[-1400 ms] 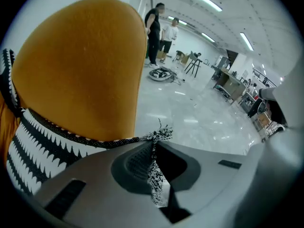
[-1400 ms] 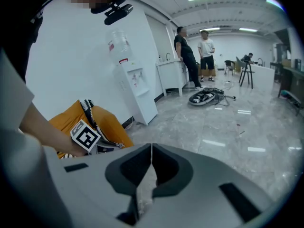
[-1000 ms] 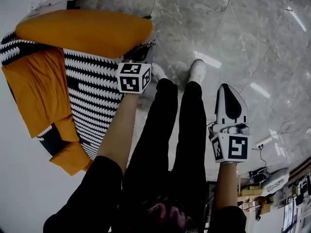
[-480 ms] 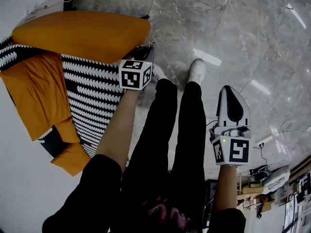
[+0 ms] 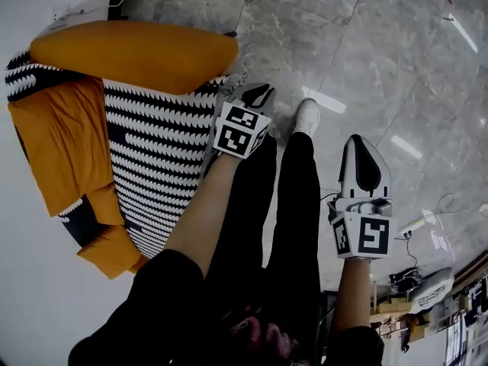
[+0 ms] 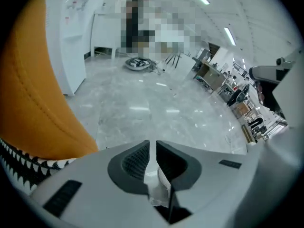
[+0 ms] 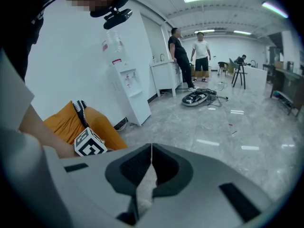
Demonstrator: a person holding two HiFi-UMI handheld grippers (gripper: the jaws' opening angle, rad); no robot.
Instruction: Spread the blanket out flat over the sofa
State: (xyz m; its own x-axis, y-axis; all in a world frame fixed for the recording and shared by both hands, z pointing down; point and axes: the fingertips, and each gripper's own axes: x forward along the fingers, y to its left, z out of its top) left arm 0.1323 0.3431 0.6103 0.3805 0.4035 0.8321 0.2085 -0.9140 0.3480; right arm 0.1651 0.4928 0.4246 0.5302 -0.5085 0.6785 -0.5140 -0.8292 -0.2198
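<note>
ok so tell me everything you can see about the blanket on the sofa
The blanket looks knitted, black with rows of white scalloped zigzags. It lies mostly flat on the seat of the orange sofa, one side along the sofa's arm, its front edge hanging toward the floor. An orange cushion covers part of it. The left gripper is just off its corner, jaws together, no blanket between them.

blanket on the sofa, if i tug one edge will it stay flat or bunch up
Probably floppy: the blanket drapes over the orange sofa and follows its contours, so a tug on one edge would likely bunch it rather than shift it flat. Its knit-looking zigzag surface may cling to the sofa rather than slide.
</note>
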